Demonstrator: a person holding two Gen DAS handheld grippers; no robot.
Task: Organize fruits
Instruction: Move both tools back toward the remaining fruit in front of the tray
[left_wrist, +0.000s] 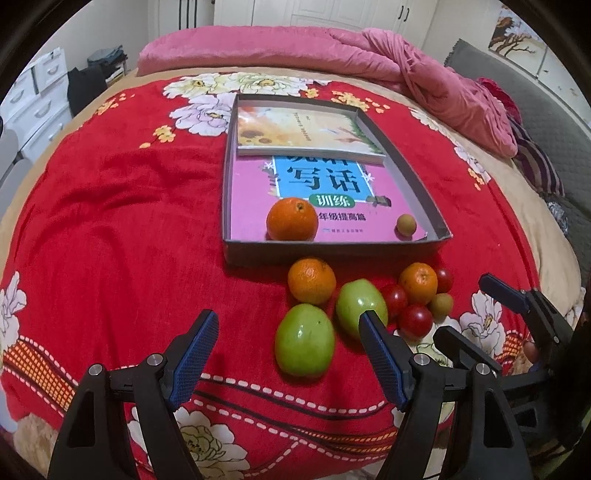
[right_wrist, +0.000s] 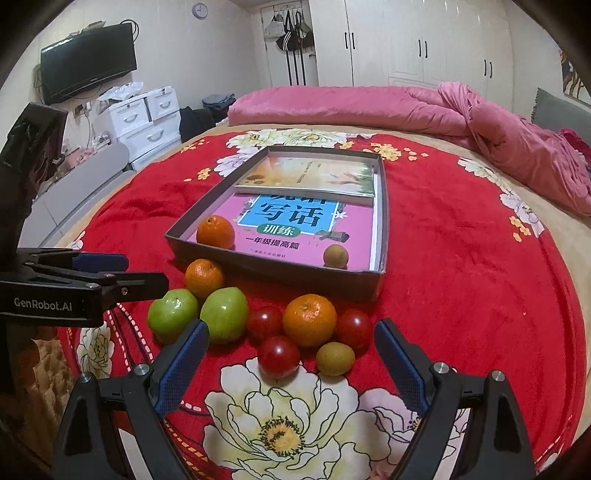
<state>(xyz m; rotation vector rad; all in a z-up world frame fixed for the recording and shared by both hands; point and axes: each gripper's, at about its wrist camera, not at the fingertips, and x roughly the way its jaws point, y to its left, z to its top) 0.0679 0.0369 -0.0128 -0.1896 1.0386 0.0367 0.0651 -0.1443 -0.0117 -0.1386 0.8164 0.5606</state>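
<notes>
A: Where does the fruit sit?

B: Most of it lies in a cluster on the red floral blanket (right_wrist: 461, 258), just in front of the near wall of the shallow cardboard box (right_wrist: 280, 275). Two green apples, the left one (right_wrist: 171, 314) and the right one (right_wrist: 224, 314), touch each other; a mandarin (right_wrist: 204, 277) sits behind them, close to the box wall. To their right, another mandarin (right_wrist: 309, 319) is ringed by three cherry tomatoes (right_wrist: 277, 356) and a small brownish fruit (right_wrist: 335, 358).

A: And inside the box?

B: One mandarin (left_wrist: 291, 218) rests in the near left corner and a small brown fruit (left_wrist: 406, 223) near the right wall, both on a pink book (left_wrist: 251, 192). A second book (left_wrist: 306, 129) fills the far half.

A: The claws?

B: The left gripper (left_wrist: 290, 349) is spread wide, hovering above the green apples. The right gripper (right_wrist: 291, 354) is also wide, with the tomatoes and small fruit between its fingers. Open blanket stretches left and right of the box.
</notes>
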